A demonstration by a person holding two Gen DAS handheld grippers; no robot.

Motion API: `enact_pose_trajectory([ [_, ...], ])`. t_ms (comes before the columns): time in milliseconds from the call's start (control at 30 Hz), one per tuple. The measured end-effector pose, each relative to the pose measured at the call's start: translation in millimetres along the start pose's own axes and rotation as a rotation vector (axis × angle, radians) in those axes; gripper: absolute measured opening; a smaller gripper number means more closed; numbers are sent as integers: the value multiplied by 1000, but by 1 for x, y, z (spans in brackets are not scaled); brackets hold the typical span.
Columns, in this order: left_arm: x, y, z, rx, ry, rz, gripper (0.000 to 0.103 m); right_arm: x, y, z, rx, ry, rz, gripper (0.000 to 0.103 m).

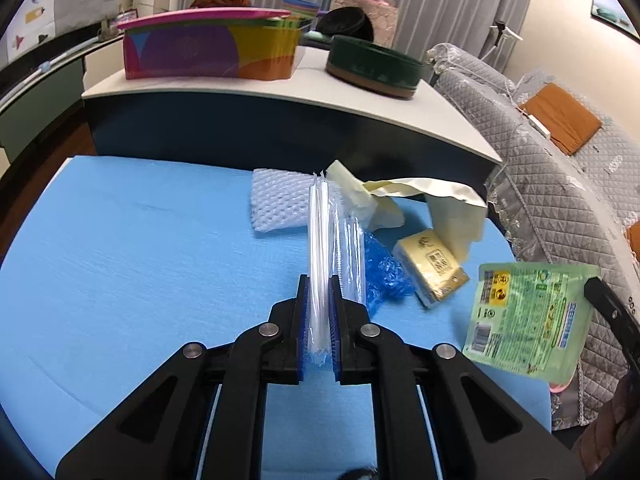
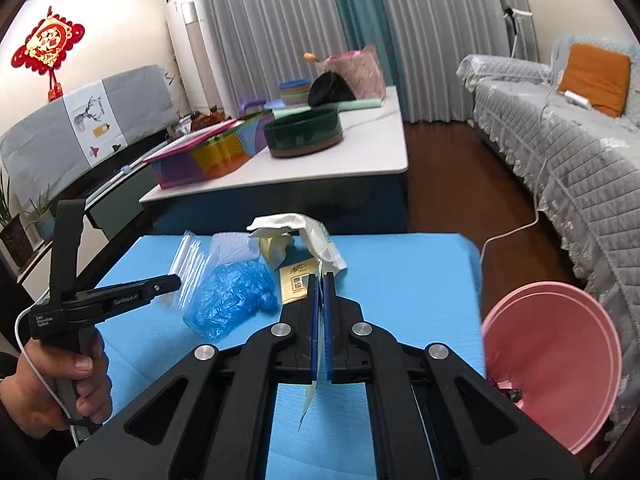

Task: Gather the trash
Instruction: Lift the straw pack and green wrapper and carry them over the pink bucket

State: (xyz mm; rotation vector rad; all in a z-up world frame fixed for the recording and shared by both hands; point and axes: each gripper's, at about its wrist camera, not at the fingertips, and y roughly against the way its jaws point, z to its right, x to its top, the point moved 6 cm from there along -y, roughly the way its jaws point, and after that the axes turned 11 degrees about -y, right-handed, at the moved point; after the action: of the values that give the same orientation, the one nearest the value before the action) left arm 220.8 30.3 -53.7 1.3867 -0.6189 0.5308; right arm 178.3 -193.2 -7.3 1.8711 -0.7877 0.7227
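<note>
My left gripper [image 1: 319, 284] is shut on a clear plastic zip bag [image 1: 320, 248], held above the blue mat [image 1: 140, 240]. My right gripper [image 2: 321, 280] is shut on a green printed packet [image 2: 324, 246], which shows flat at the right of the left wrist view [image 1: 528, 320]. On the mat lie a white foam net [image 1: 280, 204], a crumpled blue glove [image 2: 228, 300], a yellow tissue pack [image 1: 434, 266] and cream paper scraps [image 1: 420, 196]. The left gripper also shows from the side in the right wrist view [image 2: 176, 280].
A pink bin [image 2: 556, 360] stands off the mat's right edge. Behind the mat is a white low table [image 2: 360, 160] with a colourful box [image 1: 208, 46] and a dark round tin [image 1: 372, 66]. A grey quilted sofa [image 2: 560, 140] is on the right.
</note>
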Motion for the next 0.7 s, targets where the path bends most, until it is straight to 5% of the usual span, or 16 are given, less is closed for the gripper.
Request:
enact_pose_trajectory([
  [433, -2, 57, 41, -18, -124, 122, 9, 10, 53, 22, -45, -29, 101, 2],
  [700, -10, 69, 70, -50, -148, 120, 9, 14, 78, 43, -87, -42, 153, 2],
])
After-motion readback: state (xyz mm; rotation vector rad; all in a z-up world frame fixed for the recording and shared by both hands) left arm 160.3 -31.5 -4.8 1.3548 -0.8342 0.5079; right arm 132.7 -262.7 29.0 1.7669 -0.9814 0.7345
